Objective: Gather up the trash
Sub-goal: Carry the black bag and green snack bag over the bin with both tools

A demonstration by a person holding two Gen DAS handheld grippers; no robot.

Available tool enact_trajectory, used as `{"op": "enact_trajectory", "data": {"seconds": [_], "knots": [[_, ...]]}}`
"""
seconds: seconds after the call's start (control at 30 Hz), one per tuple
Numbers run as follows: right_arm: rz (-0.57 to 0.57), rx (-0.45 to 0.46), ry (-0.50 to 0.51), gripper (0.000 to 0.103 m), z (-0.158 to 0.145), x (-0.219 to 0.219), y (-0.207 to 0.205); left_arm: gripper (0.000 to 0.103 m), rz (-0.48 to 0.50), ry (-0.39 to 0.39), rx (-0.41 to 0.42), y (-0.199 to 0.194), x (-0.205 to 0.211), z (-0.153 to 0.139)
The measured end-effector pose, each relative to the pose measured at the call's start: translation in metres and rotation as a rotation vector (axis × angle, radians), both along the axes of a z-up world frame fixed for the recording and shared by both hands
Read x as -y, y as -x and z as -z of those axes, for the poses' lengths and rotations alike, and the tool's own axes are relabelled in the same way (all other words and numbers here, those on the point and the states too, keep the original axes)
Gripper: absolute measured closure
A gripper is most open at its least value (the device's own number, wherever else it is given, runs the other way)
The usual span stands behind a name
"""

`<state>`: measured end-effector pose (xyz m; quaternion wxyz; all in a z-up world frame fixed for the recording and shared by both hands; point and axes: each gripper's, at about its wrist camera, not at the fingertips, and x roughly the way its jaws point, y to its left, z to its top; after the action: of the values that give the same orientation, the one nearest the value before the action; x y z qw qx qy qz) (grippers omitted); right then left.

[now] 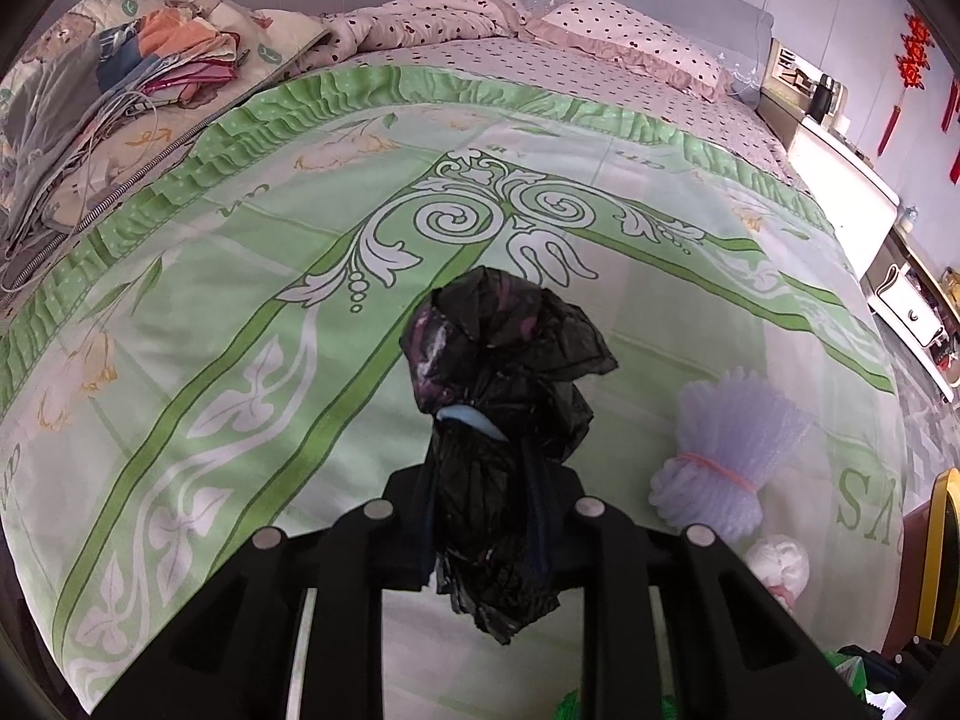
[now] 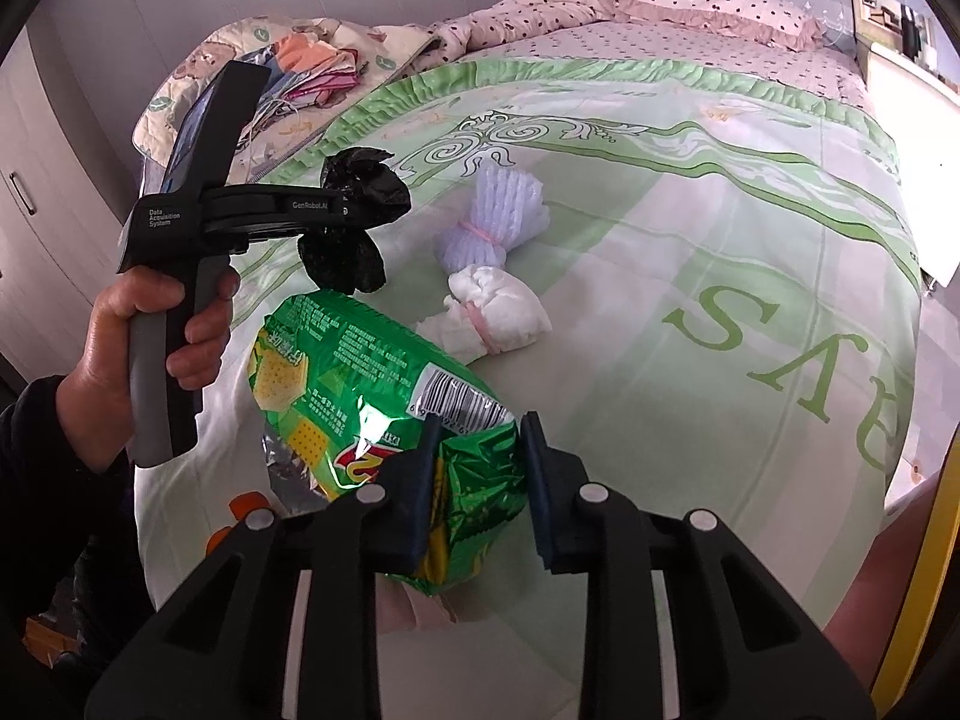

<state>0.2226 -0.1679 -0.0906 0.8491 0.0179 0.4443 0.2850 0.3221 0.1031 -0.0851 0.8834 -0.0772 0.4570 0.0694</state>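
Note:
My left gripper is shut on a crumpled black plastic bag and holds it above the green bedspread; in the right wrist view this gripper shows at the left with the black bag in its jaws. My right gripper is shut on a green snack wrapper, pinching its crumpled end above the bed's near edge. A bundle of white foam netting tied with a pink band and a white tissue wad lie on the bedspread; they also show in the left wrist view, the netting and the wad.
The bed fills both views. Folded clothes and cables lie at its far left, a dotted quilt and pillow at the head. A white bedside cabinet stands right. A yellow rim is at the lower right.

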Motion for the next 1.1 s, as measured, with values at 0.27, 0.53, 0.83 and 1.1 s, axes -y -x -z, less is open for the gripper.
{"op": "enact_trajectory", "data": {"seconds": [0.27, 0.53, 0.83, 1.1], "knots": [[0.046, 0.045, -0.007, 0.078, -0.025, 0.013, 0.013, 0.082, -0.004, -0.006, 0.036, 0.017, -0.003, -0.026], [0.112, 0.082, -0.008, 0.078, -0.051, 0.039, 0.03, 0.082, -0.005, -0.003, 0.069, 0.036, -0.001, -0.049], [0.193, 0.14, -0.022, 0.078, -0.084, 0.077, 0.042, 0.082, 0.011, -0.009, 0.099, 0.056, 0.009, -0.07], [0.268, 0.18, -0.028, 0.078, -0.105, 0.111, 0.051, 0.082, 0.047, -0.007, 0.122, 0.067, 0.03, -0.085]]}}
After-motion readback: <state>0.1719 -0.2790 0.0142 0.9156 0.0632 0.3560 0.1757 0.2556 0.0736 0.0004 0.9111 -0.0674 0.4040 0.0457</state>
